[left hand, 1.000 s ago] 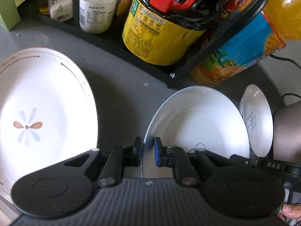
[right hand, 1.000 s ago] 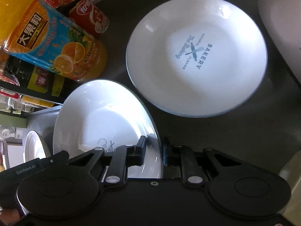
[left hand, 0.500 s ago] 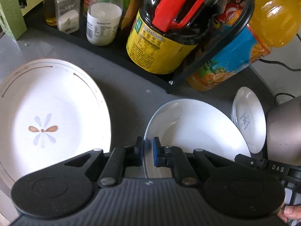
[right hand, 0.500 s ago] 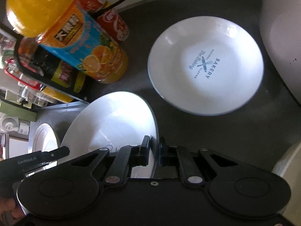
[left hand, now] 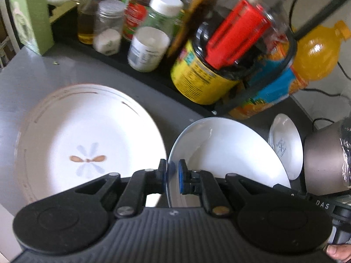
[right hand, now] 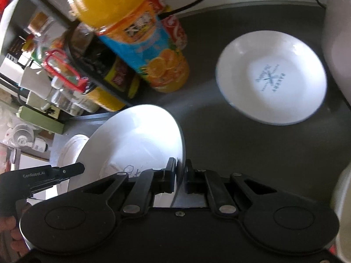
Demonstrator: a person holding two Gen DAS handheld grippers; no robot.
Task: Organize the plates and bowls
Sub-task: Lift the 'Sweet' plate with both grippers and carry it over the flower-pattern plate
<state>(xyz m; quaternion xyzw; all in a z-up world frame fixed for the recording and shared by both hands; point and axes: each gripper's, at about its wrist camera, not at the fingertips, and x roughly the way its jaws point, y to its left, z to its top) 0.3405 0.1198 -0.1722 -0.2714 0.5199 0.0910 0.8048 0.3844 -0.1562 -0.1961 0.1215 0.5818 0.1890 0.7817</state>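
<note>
Both tongs [left hand: 173,176] [right hand: 180,176] clamped on white bowl [left hand: 228,153] rim

A dark grey countertop [left hand: 72,74] carries the things. On it lies a large white plate with a flower motif [left hand: 87,140], flat, towards the left. A smaller white dish printed with a bakery logo [right hand: 272,77] rests on the counter further right, near a pale rounded appliance [right hand: 335,43]. A black rack [left hand: 153,81] crowded with jars and bottles stands along the back edge, and an orange drink bottle [right hand: 153,50] lies just beside it, with a red can [right hand: 175,30] behind.
</note>
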